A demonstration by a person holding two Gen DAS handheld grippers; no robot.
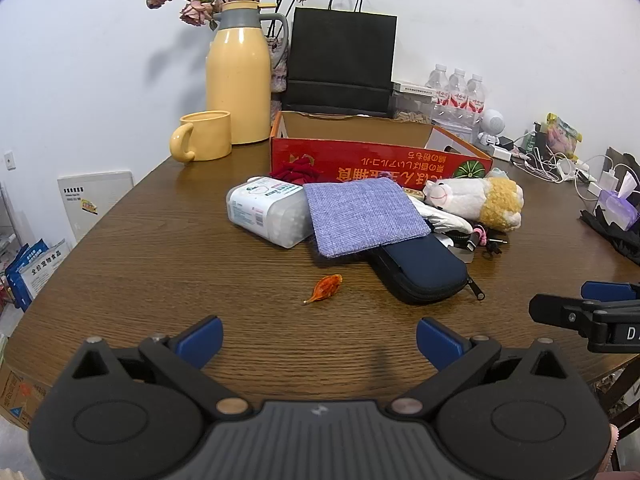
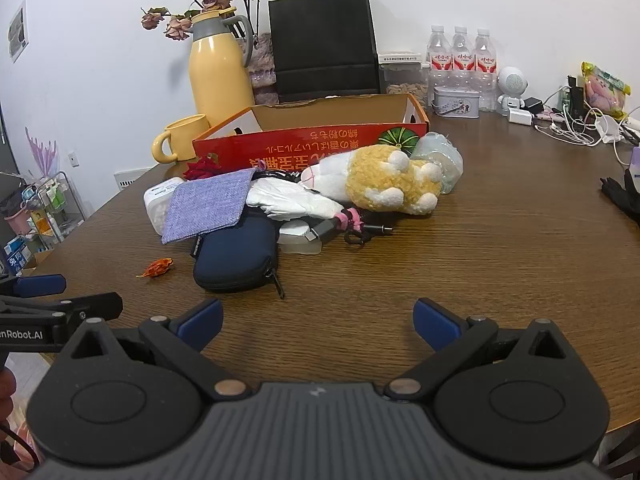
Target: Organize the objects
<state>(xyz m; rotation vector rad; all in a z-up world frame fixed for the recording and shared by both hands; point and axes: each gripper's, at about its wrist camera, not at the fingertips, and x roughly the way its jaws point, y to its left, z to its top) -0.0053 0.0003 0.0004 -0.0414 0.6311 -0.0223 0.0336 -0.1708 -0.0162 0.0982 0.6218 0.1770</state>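
Wooden table (image 1: 160, 240): left gripper (image 1: 319, 340) and right gripper (image 2: 318, 322) hover low, side by side, both wide, empty.

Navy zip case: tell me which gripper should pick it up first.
Probably the right gripper: the navy zip case lies close ahead of its open jaws, zipper pull toward it. From the left gripper, also open, the case sits further off to the right.
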